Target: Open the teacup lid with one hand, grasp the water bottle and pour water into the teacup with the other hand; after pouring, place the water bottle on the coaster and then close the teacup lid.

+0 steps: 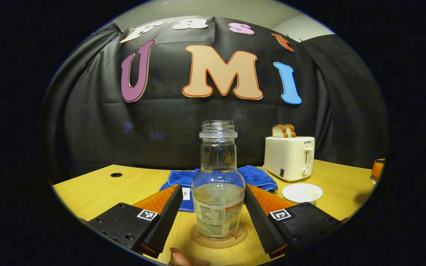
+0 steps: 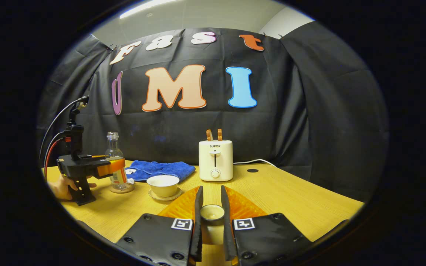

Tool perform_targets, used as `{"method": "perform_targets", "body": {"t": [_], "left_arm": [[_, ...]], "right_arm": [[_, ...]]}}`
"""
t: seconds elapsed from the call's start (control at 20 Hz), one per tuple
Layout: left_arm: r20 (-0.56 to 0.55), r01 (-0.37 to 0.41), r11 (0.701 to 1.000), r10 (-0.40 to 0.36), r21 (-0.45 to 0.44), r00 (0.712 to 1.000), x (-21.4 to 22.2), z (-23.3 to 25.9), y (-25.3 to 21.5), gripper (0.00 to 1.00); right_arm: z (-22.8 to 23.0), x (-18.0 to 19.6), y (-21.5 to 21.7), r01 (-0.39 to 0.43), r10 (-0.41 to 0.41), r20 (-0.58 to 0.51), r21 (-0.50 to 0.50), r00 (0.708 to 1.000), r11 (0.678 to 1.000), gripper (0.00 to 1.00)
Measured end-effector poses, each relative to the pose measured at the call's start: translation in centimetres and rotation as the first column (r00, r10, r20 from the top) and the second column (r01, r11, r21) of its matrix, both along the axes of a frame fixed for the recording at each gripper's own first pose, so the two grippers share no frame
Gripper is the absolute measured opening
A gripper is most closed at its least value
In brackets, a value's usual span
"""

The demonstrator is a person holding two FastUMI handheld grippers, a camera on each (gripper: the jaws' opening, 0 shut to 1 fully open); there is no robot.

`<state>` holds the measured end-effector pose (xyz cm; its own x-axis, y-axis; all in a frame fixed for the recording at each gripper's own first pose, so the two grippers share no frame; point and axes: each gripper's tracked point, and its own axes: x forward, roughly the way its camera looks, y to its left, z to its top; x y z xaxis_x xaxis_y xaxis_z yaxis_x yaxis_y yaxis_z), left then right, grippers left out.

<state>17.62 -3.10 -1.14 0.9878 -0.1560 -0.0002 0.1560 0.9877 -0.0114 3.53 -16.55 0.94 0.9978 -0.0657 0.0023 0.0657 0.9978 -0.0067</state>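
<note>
Water bottle [image 1: 218, 192] stands upright on the cork coaster [image 1: 218, 237], part full; left gripper [image 1: 213, 218] has its fingers spread to either side of it, not touching. Right gripper [image 2: 210, 225] is clamped on the teacup lid [image 2: 212, 213], held above the table [image 2: 294, 207]. Open teacup [image 2: 164, 184] sits on its saucer just right of the bottle, near the blue towel [image 2: 161, 169] and toaster [image 2: 215, 159].

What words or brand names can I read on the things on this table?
"SUPOR": on the front of the toaster.
Label on the water bottle: print too small to read.
Tag on the blue towel: too blurred to read.
</note>
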Motion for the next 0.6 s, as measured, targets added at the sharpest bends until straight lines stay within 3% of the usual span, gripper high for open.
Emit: {"method": "perform_targets", "body": {"t": [0.3,0.6], "left_arm": [[0.000,0.028,1.000,-0.028,0.000,1.000,-4.5,0.0,0.4,0.94],[0.004,-0.016,1.000,0.016,0.001,1.000,-9.8,0.4,2.6,0.94]], "right_arm": [[-0.2,1.5,2.7,-0.095,0.095,-0.006,0.004,0.995,0.995,0.26],[-0.7,6.7,7.7,-0.201,0.201,-0.012,0.010,0.980,0.980,0.26]]}}
